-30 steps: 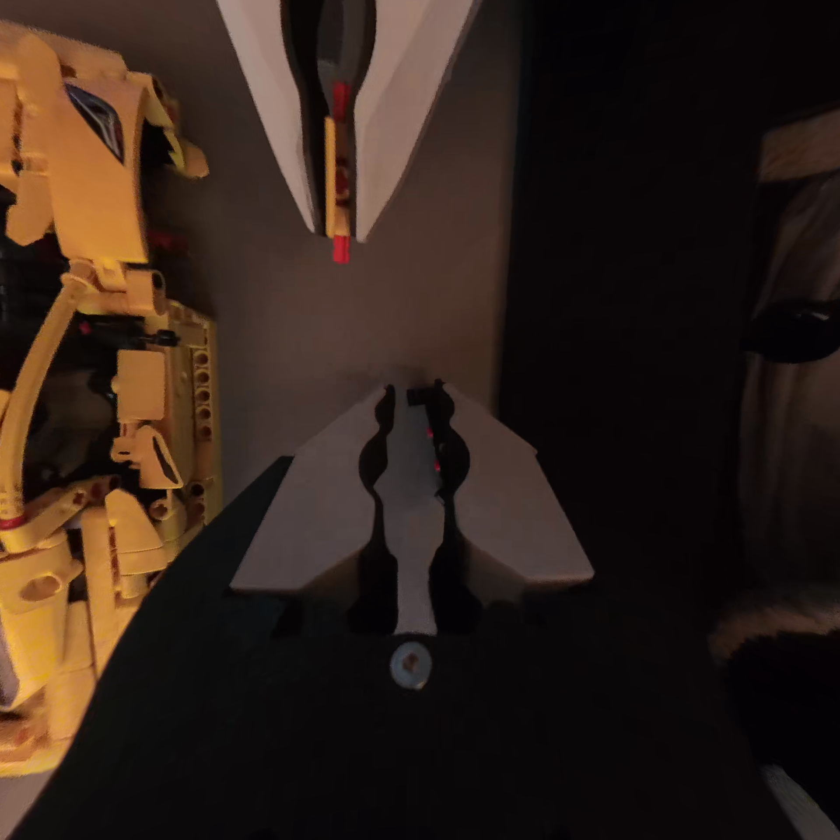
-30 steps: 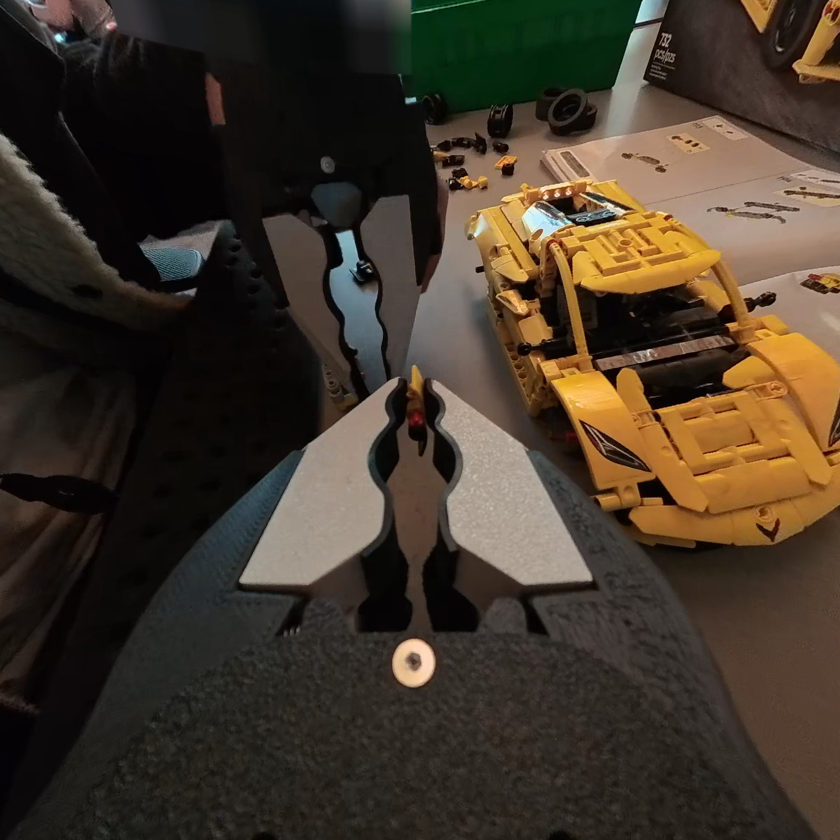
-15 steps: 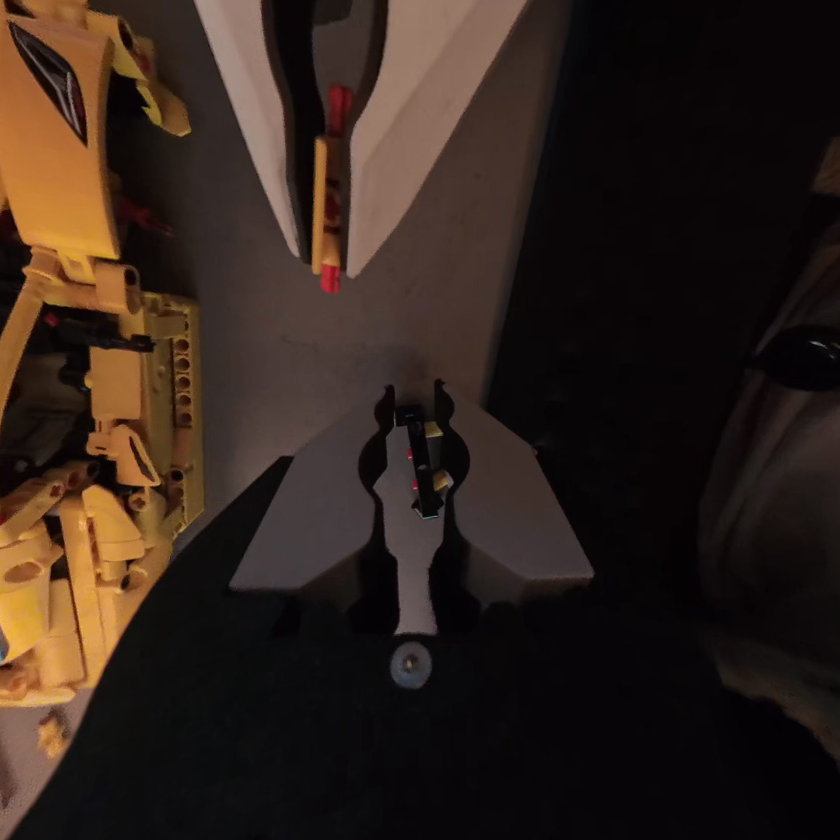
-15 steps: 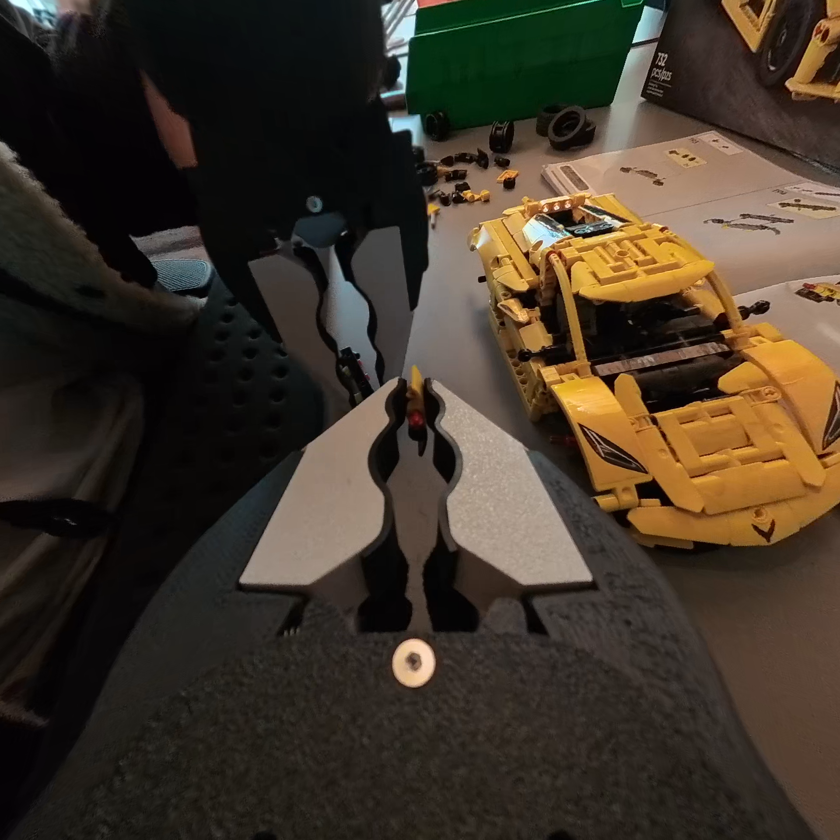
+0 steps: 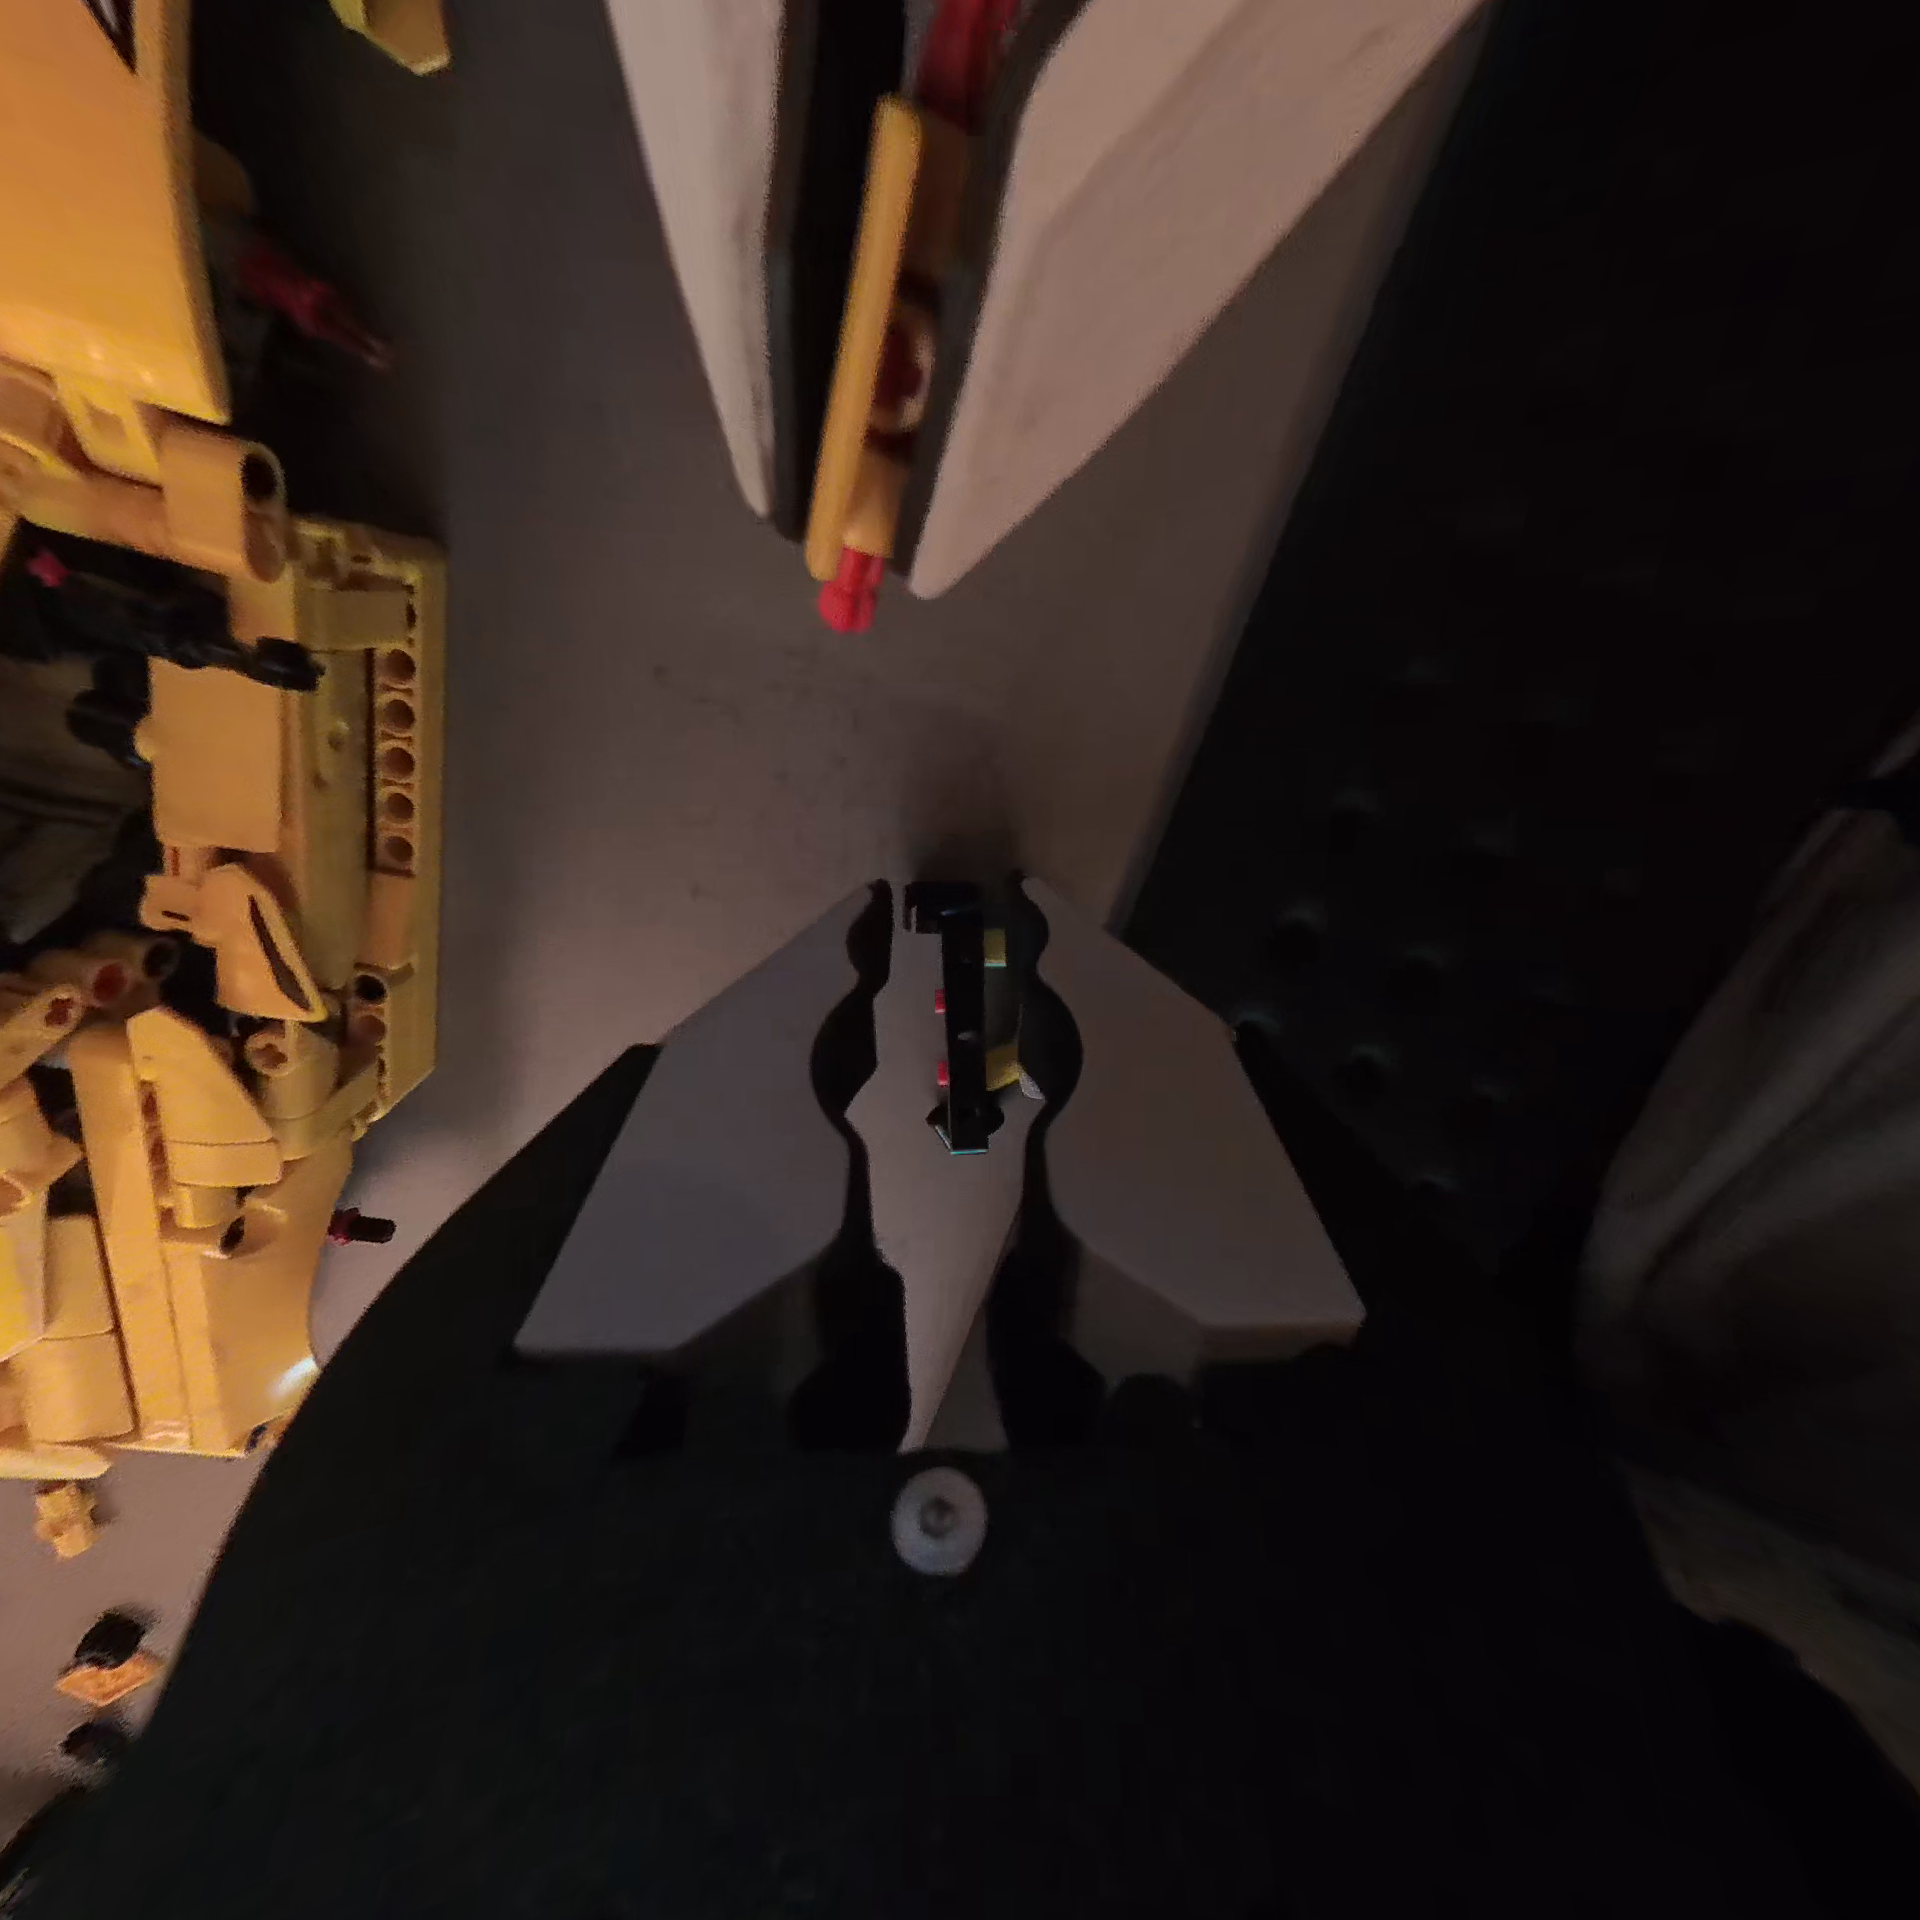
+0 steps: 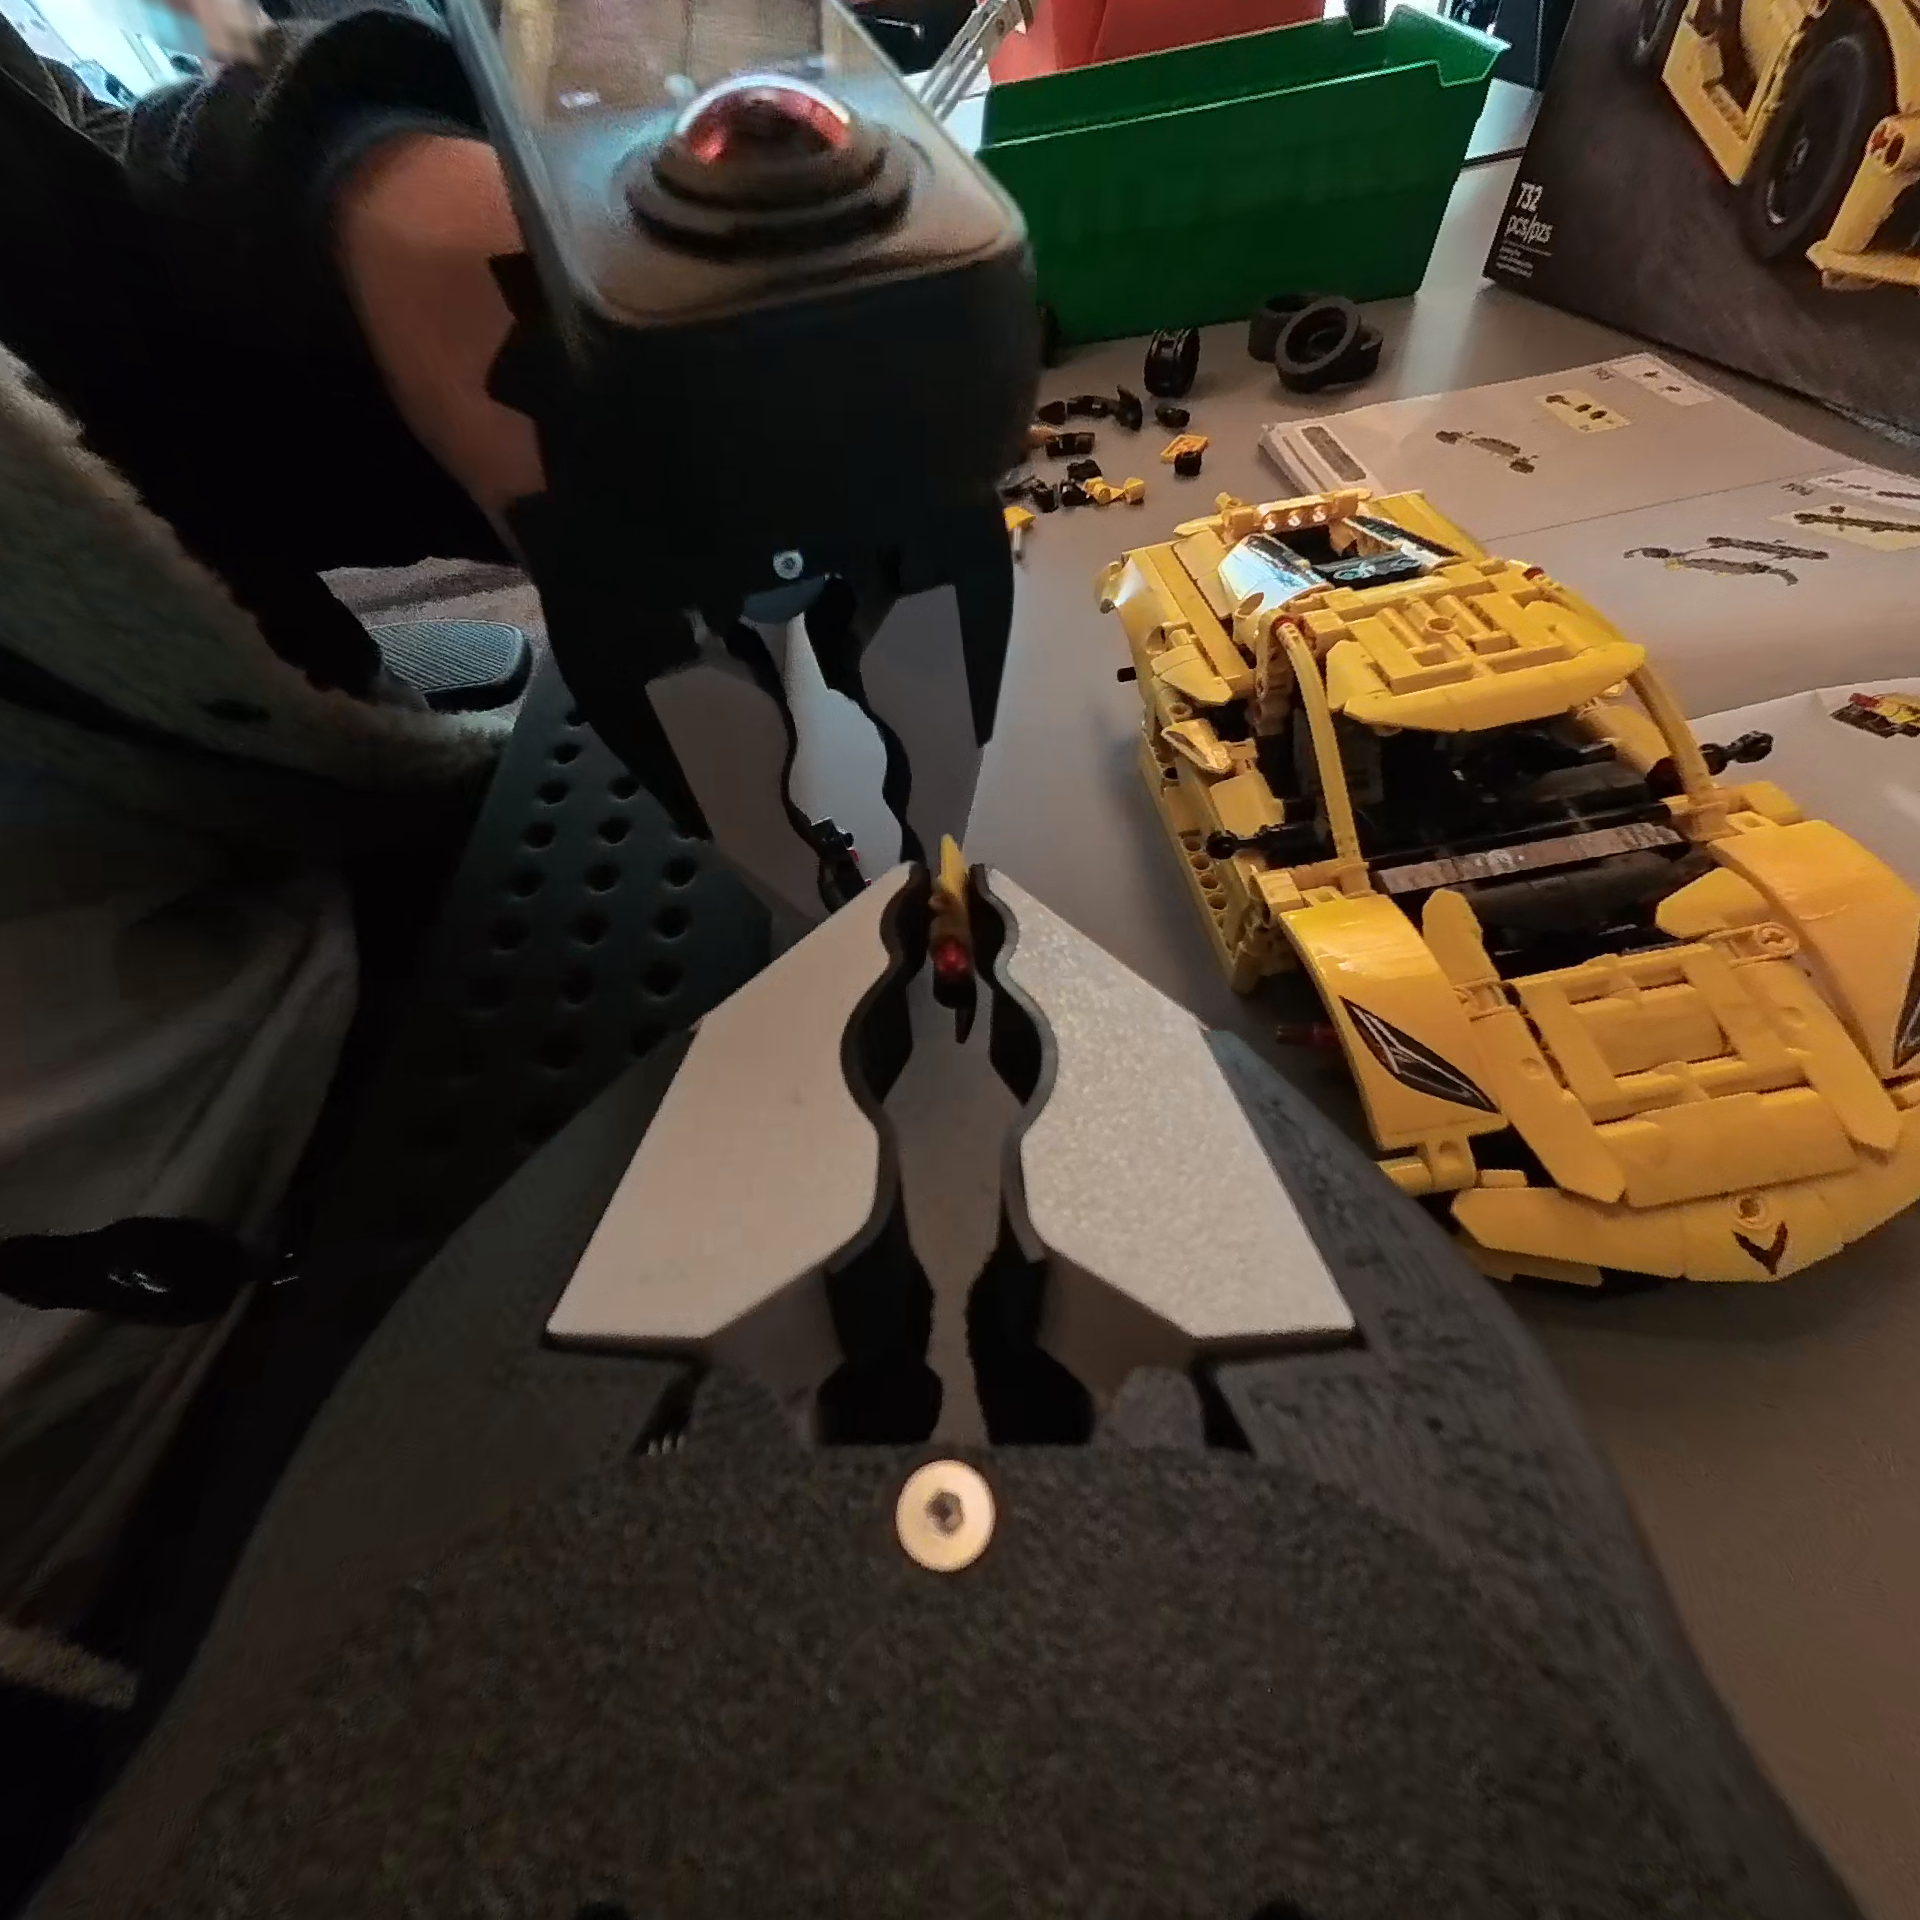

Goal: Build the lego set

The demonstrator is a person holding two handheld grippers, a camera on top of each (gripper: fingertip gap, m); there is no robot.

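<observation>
The yellow lego car (image 6: 1507, 935) stands on the grey table (image 6: 1714, 1455); it also shows at the left of the left wrist view (image 5: 208, 831). My right gripper (image 6: 948, 873) is shut on a thin yellow beam (image 6: 951, 888) with a red pin (image 6: 948, 961). In the left wrist view the right gripper (image 5: 852, 551) points at me, beam (image 5: 873, 312) and red pin tip (image 5: 850, 603) sticking out. My left gripper (image 5: 954, 883) holds a small black piece (image 5: 964, 1029) with red and yellow bits, against its right finger. The left gripper (image 6: 878, 847) hangs tip-down just beyond the right one, the pieces a short gap apart.
A green bin (image 6: 1226, 187), black tyres (image 6: 1320, 338), several loose small parts (image 6: 1091, 457), instruction booklets (image 6: 1558, 436) and the set's box (image 6: 1714, 177) lie behind the car. A black perforated chair (image 6: 582, 894) is at the table's left edge. A few small parts (image 5: 104, 1673) lie near the car. About 9 cm separates my left fingertips from my right.
The two grippers have come closer together; the right gripper and its yellow beam loom larger in the left wrist view. The black piece now shows more fully between the left fingers.
</observation>
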